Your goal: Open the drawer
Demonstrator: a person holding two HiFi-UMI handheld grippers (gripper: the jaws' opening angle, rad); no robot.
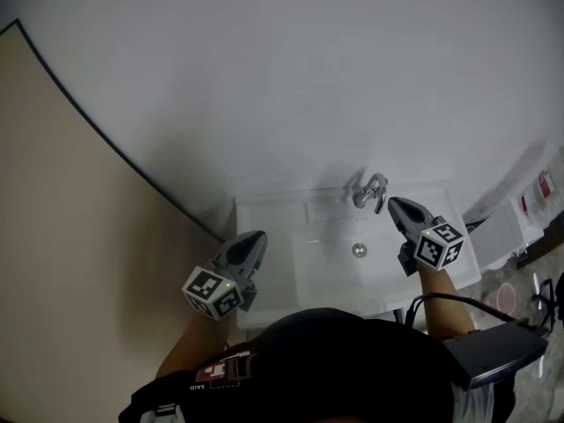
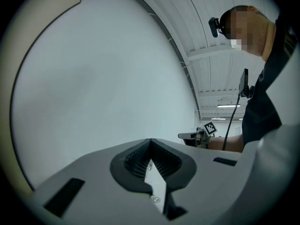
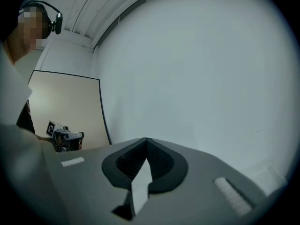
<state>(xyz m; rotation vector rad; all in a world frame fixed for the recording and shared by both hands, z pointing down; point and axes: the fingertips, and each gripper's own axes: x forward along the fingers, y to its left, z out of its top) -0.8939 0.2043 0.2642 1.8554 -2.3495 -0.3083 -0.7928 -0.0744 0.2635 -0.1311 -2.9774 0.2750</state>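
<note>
Drawer shows in no view; it probably sits below the white sink, hidden under the person's torso. If so, it should slide on runners, rigid and light, best taken by its front handle or lip. The left gripper and right gripper hover over the sink's sides, jaws together on nothing. A faucet stands at the far rim, and a beige panel lies to the left.
</note>
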